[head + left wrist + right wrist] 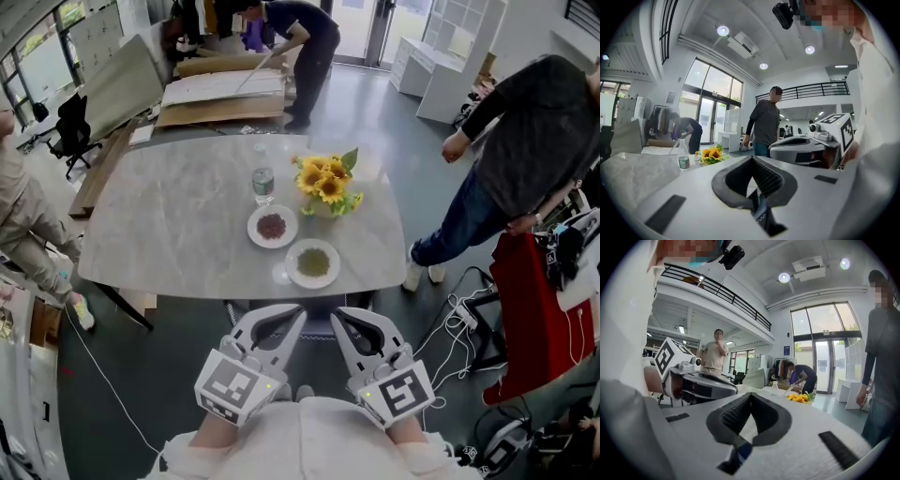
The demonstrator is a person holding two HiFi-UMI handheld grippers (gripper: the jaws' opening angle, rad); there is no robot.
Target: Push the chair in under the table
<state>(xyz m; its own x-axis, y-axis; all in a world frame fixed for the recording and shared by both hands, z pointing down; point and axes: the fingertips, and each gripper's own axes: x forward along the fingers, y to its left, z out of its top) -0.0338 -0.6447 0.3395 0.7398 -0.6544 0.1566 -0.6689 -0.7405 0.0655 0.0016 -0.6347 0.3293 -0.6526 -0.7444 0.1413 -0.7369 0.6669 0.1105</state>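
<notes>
We see only a dark strip of the chair [319, 325] at lower centre of the head view, just below the near edge of the table [169, 225] and between the two gripper tips. What shows runs left to right along that edge, the rest is hidden under the top, and we cannot tell which way it faces. The table's long axis also lies left to right across the frame; on it stand a water bottle [263, 183], sunflowers [326, 181], a plate of reddish bits [272, 226] and a plate of green bits [312, 263]. The left gripper [292, 314] and right gripper [343, 315] sit side by side at bottom centre, close together, both pointing up the frame toward the table edge and angled slightly inward, held roughly level, with white sleeves [309, 441] behind the marker cubes. In both gripper views the jaws are closed tip to tip with nothing between them. Neither tip is clearly touching the chair. A person in a dark top [534, 141] stands at right, well apart from the table
</notes>
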